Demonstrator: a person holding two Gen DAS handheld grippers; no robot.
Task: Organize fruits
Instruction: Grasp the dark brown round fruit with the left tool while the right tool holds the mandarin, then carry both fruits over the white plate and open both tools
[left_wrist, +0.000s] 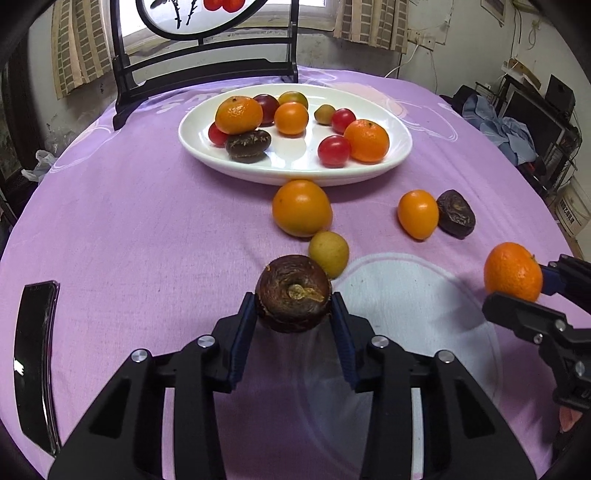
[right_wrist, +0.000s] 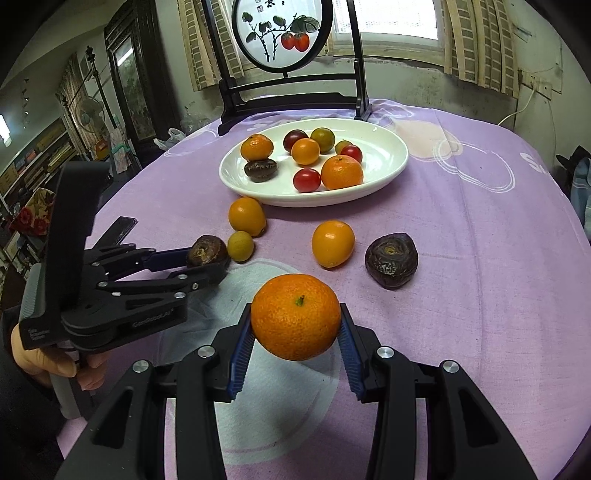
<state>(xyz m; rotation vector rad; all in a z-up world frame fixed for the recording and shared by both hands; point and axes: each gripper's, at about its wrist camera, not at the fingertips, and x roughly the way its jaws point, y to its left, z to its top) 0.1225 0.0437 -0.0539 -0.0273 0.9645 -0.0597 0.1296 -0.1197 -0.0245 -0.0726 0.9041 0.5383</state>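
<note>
My left gripper (left_wrist: 294, 301) is shut on a dark brown wrinkled fruit (left_wrist: 293, 297), held just above the purple cloth; it also shows in the right wrist view (right_wrist: 207, 251). My right gripper (right_wrist: 296, 323) is shut on a mandarin (right_wrist: 296, 321), also seen at the right of the left wrist view (left_wrist: 512, 271). A white oval plate (left_wrist: 400, 147) at the back holds several mandarins, tomatoes and a brown fruit. On the cloth lie an orange (left_wrist: 302, 207), a small yellow fruit (left_wrist: 328, 254), another orange fruit (left_wrist: 418, 213) and a dark brown fruit (left_wrist: 456, 213).
A dark wooden stand with a round painted panel (right_wrist: 282, 33) stands behind the plate. A black phone (left_wrist: 35, 362) lies at the table's left edge. The round table (right_wrist: 480, 258) has a purple cloth with white patches.
</note>
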